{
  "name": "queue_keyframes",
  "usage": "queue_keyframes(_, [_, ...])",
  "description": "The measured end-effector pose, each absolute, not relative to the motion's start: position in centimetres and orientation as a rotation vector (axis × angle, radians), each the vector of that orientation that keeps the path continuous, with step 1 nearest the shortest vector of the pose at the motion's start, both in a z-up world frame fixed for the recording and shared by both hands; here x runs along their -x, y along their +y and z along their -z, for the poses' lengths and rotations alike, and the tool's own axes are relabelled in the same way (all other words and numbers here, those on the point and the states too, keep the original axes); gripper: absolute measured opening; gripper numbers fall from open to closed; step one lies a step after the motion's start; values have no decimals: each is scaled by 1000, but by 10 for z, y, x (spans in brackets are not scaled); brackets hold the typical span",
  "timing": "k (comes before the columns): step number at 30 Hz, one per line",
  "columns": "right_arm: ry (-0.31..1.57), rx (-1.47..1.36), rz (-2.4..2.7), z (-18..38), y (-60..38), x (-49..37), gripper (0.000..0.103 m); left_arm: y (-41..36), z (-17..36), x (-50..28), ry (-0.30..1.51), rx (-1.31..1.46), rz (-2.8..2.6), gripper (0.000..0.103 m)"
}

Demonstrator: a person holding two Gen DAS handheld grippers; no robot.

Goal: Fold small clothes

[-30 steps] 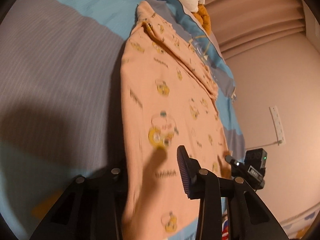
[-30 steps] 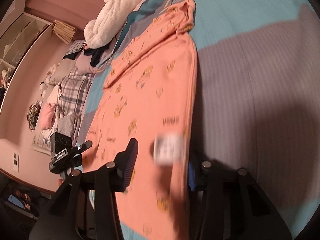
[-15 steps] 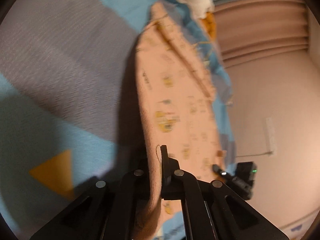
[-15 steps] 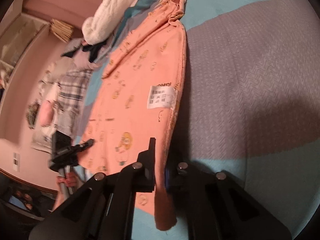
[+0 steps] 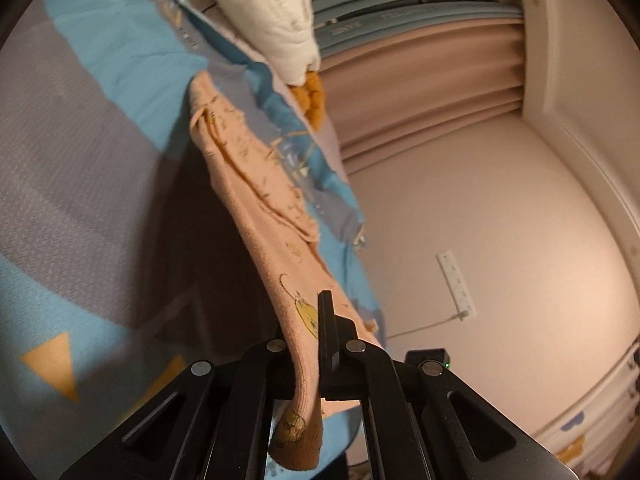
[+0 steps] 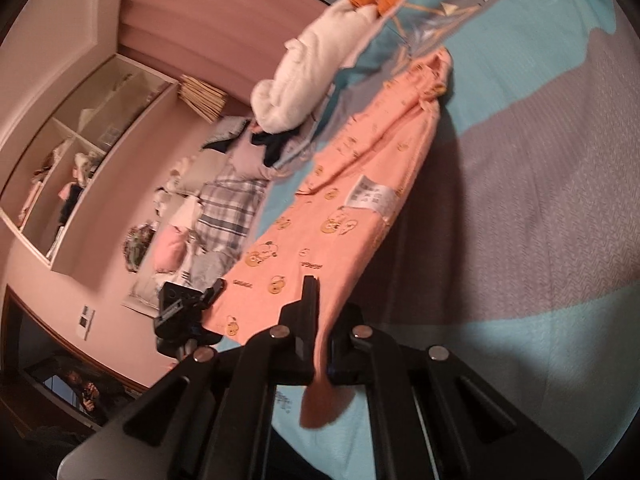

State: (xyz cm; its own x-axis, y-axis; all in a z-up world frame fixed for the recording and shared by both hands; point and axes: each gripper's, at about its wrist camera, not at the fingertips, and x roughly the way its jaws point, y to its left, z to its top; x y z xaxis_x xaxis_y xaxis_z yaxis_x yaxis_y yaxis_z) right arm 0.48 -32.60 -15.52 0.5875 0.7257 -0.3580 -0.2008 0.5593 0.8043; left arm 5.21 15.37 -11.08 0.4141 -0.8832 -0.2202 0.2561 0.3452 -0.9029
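both my left gripper (image 5: 310, 344) and right gripper (image 6: 320, 332) pinch the peach garment's (image 6: 360, 216) near edge tight, lifting it off the bedspread (image 6: 540, 200); white blanket (image 6: 312, 76) lies beyond.

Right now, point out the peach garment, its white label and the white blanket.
peach garment (image 6: 340, 216), right wrist view, printed middle.
white label (image 6: 372, 196), right wrist view, centre.
white blanket (image 5: 264, 12), left wrist view, bulky middle.
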Motion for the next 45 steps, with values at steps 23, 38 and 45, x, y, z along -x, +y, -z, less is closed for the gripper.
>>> queue_keyframes(23, [715,-690,-723,108,-320,25,5,162,66,-25,847,811,804,0])
queue_keyframes(38, [751,-745,-533,118,-343,-164,6,141,104,-203,968,857,609,0])
queue_keyframes(45, [867,-818,-421,166,-354,-232,8,131,156,-255,1106,898,508,0])
